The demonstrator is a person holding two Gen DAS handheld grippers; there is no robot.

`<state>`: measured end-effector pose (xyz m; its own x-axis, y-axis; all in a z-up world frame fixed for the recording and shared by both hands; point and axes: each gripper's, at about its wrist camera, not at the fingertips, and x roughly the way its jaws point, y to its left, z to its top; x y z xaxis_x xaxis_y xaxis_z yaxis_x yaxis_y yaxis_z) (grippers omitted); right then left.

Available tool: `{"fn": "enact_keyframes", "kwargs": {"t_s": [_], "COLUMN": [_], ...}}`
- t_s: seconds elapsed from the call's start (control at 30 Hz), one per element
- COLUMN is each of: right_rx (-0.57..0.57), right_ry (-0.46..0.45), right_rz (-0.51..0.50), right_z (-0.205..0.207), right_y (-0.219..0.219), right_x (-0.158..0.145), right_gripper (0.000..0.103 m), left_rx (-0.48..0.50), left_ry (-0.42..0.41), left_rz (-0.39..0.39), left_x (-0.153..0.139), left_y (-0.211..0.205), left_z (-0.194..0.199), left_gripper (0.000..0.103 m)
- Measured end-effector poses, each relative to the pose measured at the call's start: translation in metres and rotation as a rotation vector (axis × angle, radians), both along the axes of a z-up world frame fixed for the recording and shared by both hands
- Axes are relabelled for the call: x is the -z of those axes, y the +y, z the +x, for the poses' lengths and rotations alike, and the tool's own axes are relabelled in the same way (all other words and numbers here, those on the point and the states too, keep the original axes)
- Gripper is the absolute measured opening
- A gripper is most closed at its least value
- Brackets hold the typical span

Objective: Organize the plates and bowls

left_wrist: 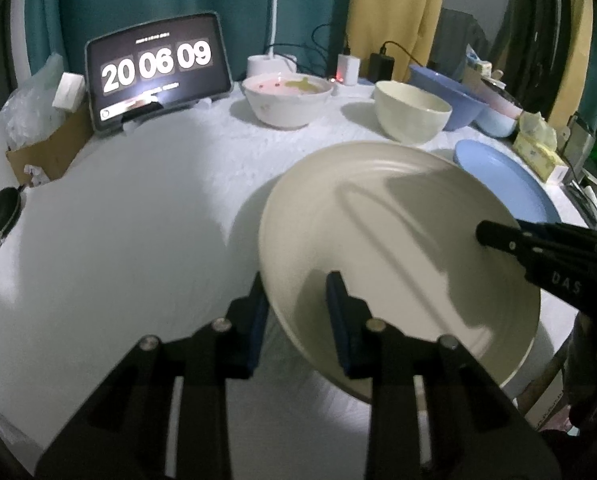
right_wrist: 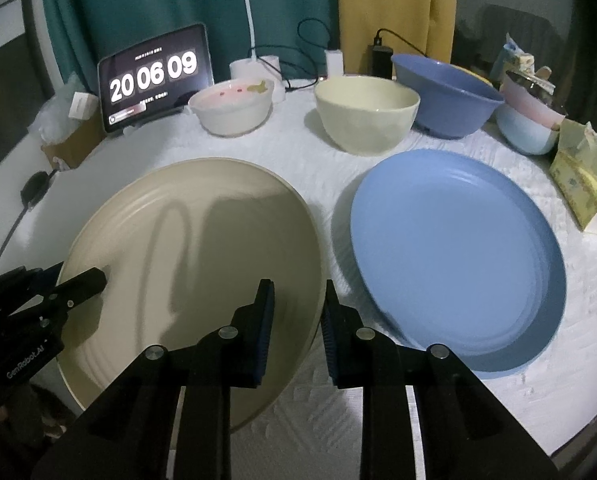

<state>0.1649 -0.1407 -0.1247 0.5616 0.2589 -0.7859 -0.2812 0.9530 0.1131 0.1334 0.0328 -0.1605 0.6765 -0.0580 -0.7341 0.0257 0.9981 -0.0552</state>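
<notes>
A large cream plate [left_wrist: 398, 248] [right_wrist: 202, 264] is tilted, raised off the white table. My left gripper [left_wrist: 298, 308] straddles its left rim, one finger under, one inside, shut on it. My right gripper [right_wrist: 298, 312] straddles its right rim the same way, shut on it. A blue plate [right_wrist: 458, 256] [left_wrist: 502, 180] lies flat to the right. Behind stand a cream bowl [right_wrist: 366, 112] [left_wrist: 412, 110], a white bowl [right_wrist: 232, 110] [left_wrist: 286, 100], a blue bowl [right_wrist: 446, 92] and stacked pale blue and pink bowls [right_wrist: 530, 124].
A tablet clock [right_wrist: 154, 76] leans at the back left beside a cardboard box [left_wrist: 46, 152]. Chargers and cables [right_wrist: 378, 56] sit at the back. Tissue packs [right_wrist: 582, 184] lie at the right edge. The white tabletop [left_wrist: 118, 220] lies left of the cream plate.
</notes>
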Motion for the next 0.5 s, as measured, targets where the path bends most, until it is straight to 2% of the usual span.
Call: {"fn": "enact_keyframes", "kwargs": {"t_s": [0.5], "right_rx": [0.05], "right_ry": [-0.067], "right_rz": [0.016], "right_z": [-0.002], "right_y": [-0.03], "right_x": [-0.03], "right_gripper": [0.025], "left_rx": [0.05], "left_ry": [-0.053], "left_rz": [0.001], "left_x": [-0.032], "left_y": [-0.025], "left_z": [0.006], "left_gripper": [0.03]}}
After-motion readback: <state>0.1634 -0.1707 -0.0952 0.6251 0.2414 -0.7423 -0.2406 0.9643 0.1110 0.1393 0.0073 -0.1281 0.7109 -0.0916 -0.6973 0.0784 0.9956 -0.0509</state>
